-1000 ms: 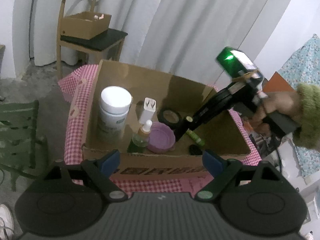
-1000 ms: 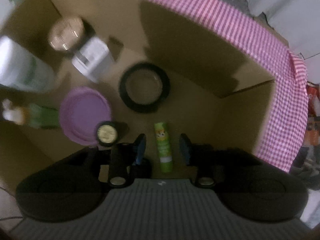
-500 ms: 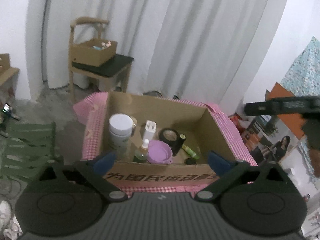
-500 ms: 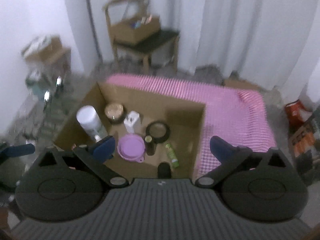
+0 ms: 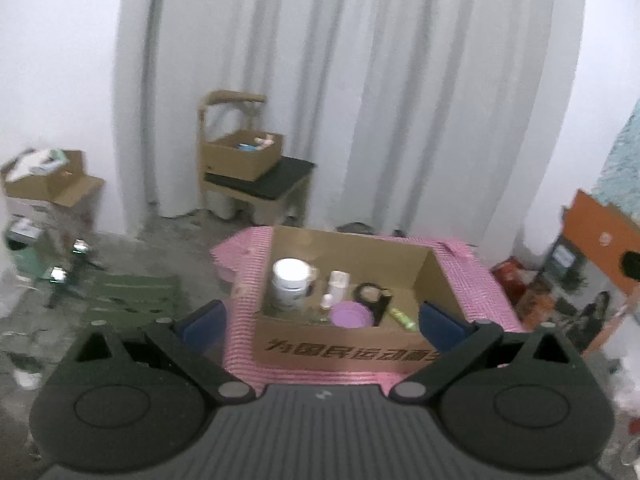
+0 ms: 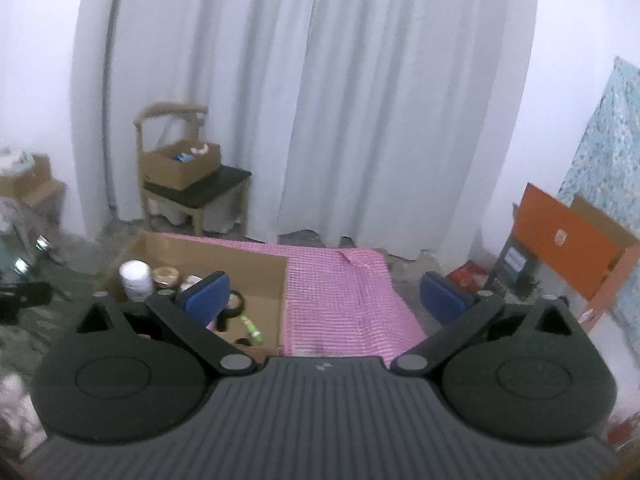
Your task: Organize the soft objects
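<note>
Cardboard sets the scene: the open cardboard box sits on the pink gingham cloth that covers the surface, at twelve o'clock from my left tool and at about ten o'clock from my right tool. Both tools are spread as wide as they go, with nothing between the blue pads; their jaws have just been opening, the right one from much closer together, and I hold them back and above the box so I can look over what it holds. Inside, the white-lidded jar stands upright at the box's nine o'clock side, the purple dish lies near the front wall, the black ring sits just behind it, and the green tube lies flat toward three o'clock, each resting apart, perhaps so a tool can reach one at a time. I judge the sorting is between picks. A second cardboard box waits on the wooden chair by the white curtain, well apart at twelve o'clock, possibly the destination; its contents are too small to name.
</note>
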Tool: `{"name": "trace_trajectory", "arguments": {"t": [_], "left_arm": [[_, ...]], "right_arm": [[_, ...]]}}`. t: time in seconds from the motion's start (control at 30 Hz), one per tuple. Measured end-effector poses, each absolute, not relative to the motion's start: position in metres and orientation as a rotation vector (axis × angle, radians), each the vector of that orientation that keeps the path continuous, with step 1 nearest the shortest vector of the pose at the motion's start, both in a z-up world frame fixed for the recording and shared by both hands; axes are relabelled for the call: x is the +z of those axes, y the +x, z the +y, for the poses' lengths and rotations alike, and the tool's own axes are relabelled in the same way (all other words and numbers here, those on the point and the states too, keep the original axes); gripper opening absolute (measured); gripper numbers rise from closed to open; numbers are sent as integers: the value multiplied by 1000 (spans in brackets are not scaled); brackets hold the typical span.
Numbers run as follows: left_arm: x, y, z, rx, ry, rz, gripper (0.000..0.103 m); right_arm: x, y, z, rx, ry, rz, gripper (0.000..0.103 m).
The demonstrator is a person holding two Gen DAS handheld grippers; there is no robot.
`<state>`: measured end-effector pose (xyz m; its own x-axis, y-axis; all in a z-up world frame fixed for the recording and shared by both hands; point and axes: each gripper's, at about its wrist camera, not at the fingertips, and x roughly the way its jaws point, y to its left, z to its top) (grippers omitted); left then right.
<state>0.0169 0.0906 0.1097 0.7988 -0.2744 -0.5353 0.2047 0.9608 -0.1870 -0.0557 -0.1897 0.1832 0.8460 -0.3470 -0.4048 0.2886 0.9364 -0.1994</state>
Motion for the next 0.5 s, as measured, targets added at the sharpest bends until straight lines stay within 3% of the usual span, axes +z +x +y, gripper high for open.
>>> {"name": "trace_trajectory", "arguments": {"t": [0.5], "left_arm": [[155, -62, 75, -103, -11, 502, 103]], "right_arm": [[200, -180, -217, -148, 96, 302, 102]]}}
